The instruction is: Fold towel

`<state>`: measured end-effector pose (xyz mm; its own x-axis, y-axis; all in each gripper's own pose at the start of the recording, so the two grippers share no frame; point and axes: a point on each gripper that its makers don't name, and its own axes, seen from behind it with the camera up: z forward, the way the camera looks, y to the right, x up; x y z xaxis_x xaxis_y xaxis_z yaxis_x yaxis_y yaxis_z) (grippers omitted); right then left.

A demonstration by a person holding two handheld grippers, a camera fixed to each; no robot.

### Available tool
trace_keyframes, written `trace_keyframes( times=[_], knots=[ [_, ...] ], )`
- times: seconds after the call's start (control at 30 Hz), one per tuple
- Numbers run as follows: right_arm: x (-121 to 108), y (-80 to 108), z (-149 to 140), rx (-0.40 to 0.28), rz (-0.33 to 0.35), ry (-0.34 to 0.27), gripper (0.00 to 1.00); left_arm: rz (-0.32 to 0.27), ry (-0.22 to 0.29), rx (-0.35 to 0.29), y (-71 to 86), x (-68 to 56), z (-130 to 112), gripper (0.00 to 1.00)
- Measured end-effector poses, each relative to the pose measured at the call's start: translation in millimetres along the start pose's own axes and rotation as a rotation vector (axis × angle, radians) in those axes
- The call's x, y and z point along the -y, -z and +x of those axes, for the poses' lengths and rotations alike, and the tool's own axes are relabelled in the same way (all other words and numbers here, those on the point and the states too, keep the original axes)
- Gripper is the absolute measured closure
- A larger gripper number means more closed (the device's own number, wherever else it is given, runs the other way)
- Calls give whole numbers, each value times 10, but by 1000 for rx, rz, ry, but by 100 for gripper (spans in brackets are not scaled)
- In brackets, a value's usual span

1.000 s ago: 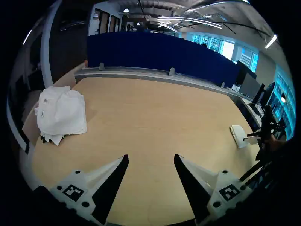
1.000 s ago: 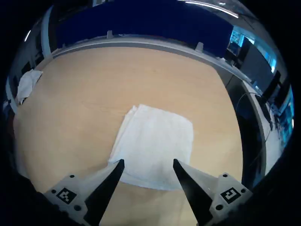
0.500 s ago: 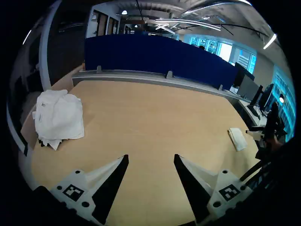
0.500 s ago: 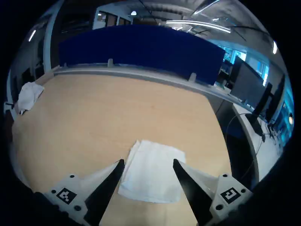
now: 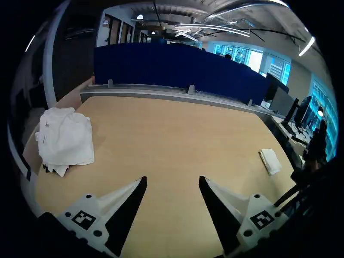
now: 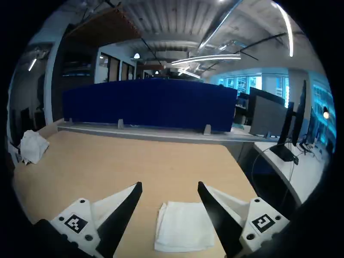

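Counter (image 5: 172,129): pale wood, blue partition (image 5: 172,69) behind.
Left hand-held gripper (image 5: 172,177): your fingers spread, over bare counter.
Right hand-held gripper (image 6: 169,183): spread, gripping nothing.
Folded towel (image 6: 185,225): flat, just below between your right fingers.
Towel pile (image 5: 65,139): well left of your left hand-held gripper.

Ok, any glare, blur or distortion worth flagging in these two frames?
Left gripper view: sharp, fisheye bows the table edge, windows blow out. Right gripper view: ceiling light strips glare mildly, folded towel is crisp.
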<state>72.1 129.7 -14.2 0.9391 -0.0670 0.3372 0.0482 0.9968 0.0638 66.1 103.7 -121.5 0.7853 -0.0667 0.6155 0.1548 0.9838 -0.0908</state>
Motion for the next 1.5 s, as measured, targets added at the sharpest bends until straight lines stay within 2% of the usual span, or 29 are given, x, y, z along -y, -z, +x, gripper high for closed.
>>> trace_keyframes(
  times=[0.37, 0.53, 0.77, 0.97, 1.27, 1.5],
  knots=[
    [103, 8, 216, -38, 4, 19, 0, -4, -6, -37, -46, 40, 124, 11],
    [194, 23, 426, -78, 4, 18, 0, 8, -3, -118, -49, 110, 351, 11],
    [416, 66, 727, -132, 13, 40, 0, 12, 5, -262, -48, 212, 833, 11],
    [606, 78, 891, -157, 14, 47, 0, 38, -17, -383, -28, 353, 1226, 11],
    [929, 87, 1069, -188, 36, 20, 0, 42, -41, -478, -7, 482, 1598, 11],
    [1175, 24, 1197, -210, 44, 9, 0, 49, -65, -525, -24, 530, 1757, 11]
  ],
)
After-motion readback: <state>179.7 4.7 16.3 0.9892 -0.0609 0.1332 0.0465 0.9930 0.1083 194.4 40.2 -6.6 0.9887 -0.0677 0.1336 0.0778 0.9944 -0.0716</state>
